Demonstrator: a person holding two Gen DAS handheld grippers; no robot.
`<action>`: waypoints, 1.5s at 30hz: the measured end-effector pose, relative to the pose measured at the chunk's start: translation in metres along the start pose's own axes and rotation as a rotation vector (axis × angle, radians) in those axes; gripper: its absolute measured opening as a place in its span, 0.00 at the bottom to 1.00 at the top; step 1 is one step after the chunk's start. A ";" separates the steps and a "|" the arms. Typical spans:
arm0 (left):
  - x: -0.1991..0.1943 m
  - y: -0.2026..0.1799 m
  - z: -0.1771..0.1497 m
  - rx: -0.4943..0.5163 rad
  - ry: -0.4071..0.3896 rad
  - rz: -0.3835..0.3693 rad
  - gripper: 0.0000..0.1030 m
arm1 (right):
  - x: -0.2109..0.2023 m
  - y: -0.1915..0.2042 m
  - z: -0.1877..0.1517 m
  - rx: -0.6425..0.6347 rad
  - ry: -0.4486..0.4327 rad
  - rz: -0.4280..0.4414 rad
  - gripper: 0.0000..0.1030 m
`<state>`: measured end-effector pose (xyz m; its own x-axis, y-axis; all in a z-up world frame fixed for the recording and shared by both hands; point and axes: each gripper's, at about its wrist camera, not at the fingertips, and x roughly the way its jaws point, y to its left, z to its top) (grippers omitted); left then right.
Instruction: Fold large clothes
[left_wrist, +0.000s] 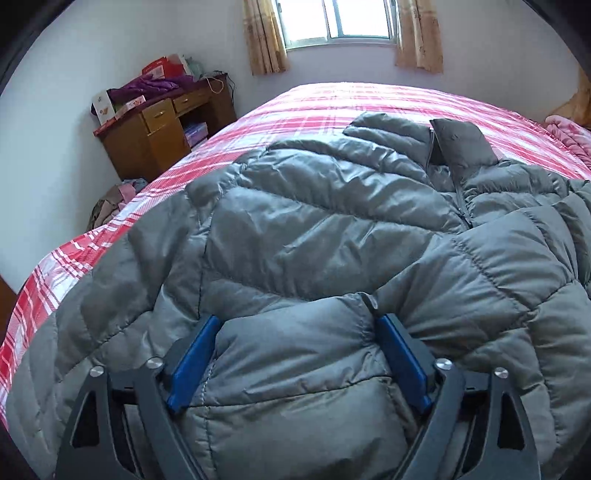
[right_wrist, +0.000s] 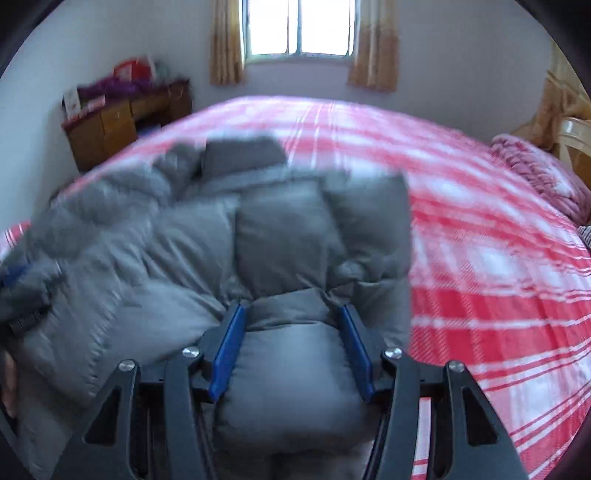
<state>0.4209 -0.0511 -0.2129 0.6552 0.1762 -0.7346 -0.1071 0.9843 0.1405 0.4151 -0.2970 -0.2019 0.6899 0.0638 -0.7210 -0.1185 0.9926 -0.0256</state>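
A large grey quilted down jacket (left_wrist: 332, 229) lies on a bed with a red and white plaid cover (left_wrist: 295, 110). Its collar and zip point toward the far side. My left gripper (left_wrist: 297, 317) has its blue pads on either side of a puffy fold of the jacket's near edge. My right gripper (right_wrist: 291, 310) likewise holds a bunched fold of the jacket (right_wrist: 288, 240), which is lifted and blurred over the plaid cover (right_wrist: 480, 258).
A wooden desk (left_wrist: 162, 129) piled with boxes and purple cloth stands at the far left by the wall. Clothes lie on the floor beside it (left_wrist: 114, 199). A window with tan curtains (left_wrist: 340, 22) is behind the bed. A pink blanket (right_wrist: 539, 173) lies at the right.
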 end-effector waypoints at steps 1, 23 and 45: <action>0.003 0.001 0.000 -0.007 0.010 -0.004 0.89 | 0.005 0.000 -0.001 0.002 0.022 0.002 0.55; 0.012 0.005 -0.003 -0.028 0.032 0.007 0.97 | -0.004 0.002 0.008 0.008 0.048 -0.039 0.55; 0.022 0.026 0.011 -0.172 0.054 -0.004 0.99 | 0.054 -0.036 0.042 0.084 0.050 -0.067 0.62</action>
<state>0.4405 -0.0218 -0.2185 0.6154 0.1679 -0.7701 -0.2337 0.9720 0.0251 0.4870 -0.3246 -0.2105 0.6572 -0.0064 -0.7537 -0.0115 0.9998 -0.0185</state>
